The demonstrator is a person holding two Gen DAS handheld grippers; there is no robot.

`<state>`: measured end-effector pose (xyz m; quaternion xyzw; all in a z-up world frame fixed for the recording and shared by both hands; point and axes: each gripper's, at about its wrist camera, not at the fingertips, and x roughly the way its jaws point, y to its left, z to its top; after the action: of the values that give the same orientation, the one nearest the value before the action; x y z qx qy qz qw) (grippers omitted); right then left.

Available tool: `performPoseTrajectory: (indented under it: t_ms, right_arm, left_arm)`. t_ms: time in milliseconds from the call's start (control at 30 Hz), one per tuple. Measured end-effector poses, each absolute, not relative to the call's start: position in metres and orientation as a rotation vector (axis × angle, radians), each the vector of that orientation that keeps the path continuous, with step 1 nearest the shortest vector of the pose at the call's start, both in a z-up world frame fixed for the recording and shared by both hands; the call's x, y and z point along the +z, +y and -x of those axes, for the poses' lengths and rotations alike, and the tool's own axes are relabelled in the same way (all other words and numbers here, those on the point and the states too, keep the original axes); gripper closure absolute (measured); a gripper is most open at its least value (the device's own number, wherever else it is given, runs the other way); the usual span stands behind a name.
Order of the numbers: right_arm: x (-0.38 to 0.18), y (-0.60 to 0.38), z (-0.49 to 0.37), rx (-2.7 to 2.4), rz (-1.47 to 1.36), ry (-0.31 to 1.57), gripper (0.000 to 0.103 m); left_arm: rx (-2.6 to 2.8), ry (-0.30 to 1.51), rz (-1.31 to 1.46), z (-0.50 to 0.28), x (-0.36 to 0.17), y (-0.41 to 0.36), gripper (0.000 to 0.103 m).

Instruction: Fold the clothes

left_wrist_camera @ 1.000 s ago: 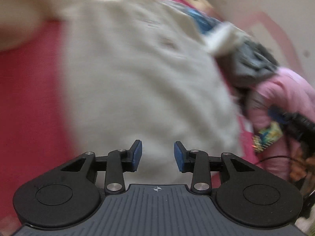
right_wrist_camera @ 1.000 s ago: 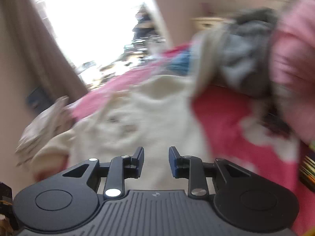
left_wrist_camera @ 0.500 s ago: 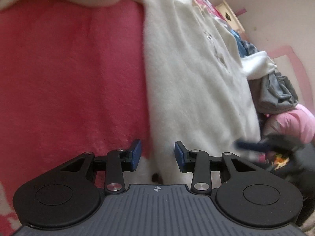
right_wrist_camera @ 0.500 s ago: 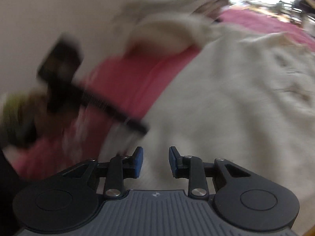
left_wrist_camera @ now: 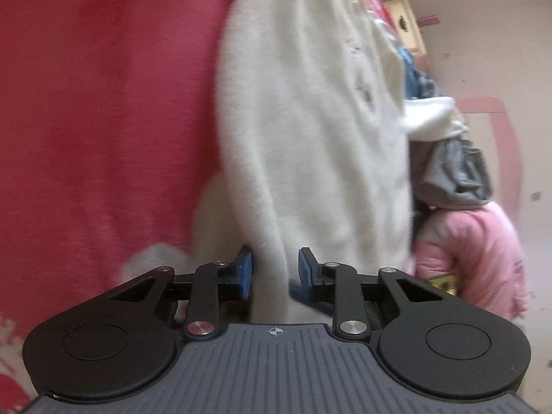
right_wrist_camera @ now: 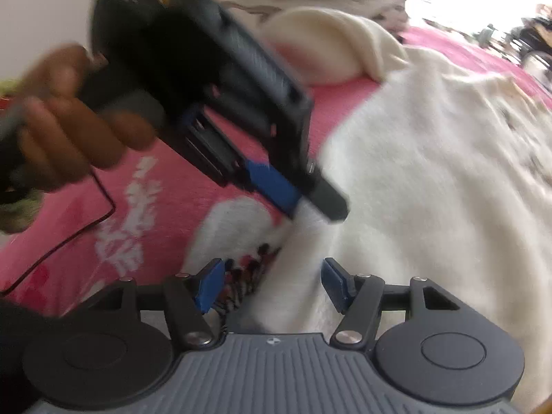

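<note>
Your left hand [right_wrist_camera: 65, 131] sits at the left of the right wrist view, wrapped around the handle of the left gripper [right_wrist_camera: 303, 203], whose blue and black fingertips come down on the hem edge of the cream fuzzy sweater [right_wrist_camera: 431, 179]. From the left wrist view, that left gripper [left_wrist_camera: 275, 269] has a fold of the sweater [left_wrist_camera: 310, 131] standing up between its blue pads [left_wrist_camera: 245, 270]; its jaws are closing, with the left pad against the cloth and a sliver of gap still showing at the right pad, so the fabric is not yet pinched. The sweater lies spread across the pink-red blanket [left_wrist_camera: 96, 110], its hem toward you. To its right a heap of other clothes is piled: something blue, a grey garment [left_wrist_camera: 455, 169] and a pink puffy jacket [left_wrist_camera: 472, 255].

Your right gripper [right_wrist_camera: 270, 286] hovers over the same hem just beside the left one. Its jaws are opening, standing wide, with the sweater's edge lying between the pads but ungripped. A thin black cable [right_wrist_camera: 69, 238] trails over the blanket [right_wrist_camera: 165, 220] at the left.
</note>
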<state>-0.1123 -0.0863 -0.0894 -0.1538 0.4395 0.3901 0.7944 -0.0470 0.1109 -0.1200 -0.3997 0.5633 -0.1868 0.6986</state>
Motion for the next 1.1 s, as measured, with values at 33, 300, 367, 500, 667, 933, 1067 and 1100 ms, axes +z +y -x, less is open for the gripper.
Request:
performPoseTrajectory:
  t_ms: [33,300,367,500,667,933,1067,1100]
  right_arm:
    - [-0.092,-0.087,0.113,0.804,0.337,0.938,0.049]
    - [-0.095,-0.182,0.056,0.569,-0.242,1.042,0.089]
    - [-0.104,-0.209,0.040,0.541,-0.420,1.076,0.089]
    - [-0.124,-0.238,0.027,0.510,-0.644,1.113,0.086]
    - [-0.142,-0.258,0.030,0.480,-0.838,1.146,0.086]
    - [-0.152,-0.284,0.039,0.424,-1.054,1.122,0.076]
    - [-0.152,-0.291,0.042,0.415,-1.077,1.101,0.076]
    - [-0.152,-0.291,0.042,0.416,-1.077,1.099,0.074]
  left_arm:
    - [-0.429,1.253,0.904,0.046,-0.118,0.109,0.076]
    - [-0.472,1.157,0.961,0.042,-0.114,0.113,0.070]
    - [-0.452,1.145,0.987,0.045,-0.118,0.119,0.069]
    - [-0.405,1.157,0.986,0.049,-0.132,0.120,0.069]
    - [-0.404,1.142,0.939,0.052,-0.141,0.108,0.067]
    - [-0.443,1.101,0.813,0.054,-0.132,0.086,0.066]
    - [-0.450,1.115,0.802,0.052,-0.133,0.082,0.065]
    - [-0.445,1.120,0.808,0.051,-0.135,0.083,0.065]
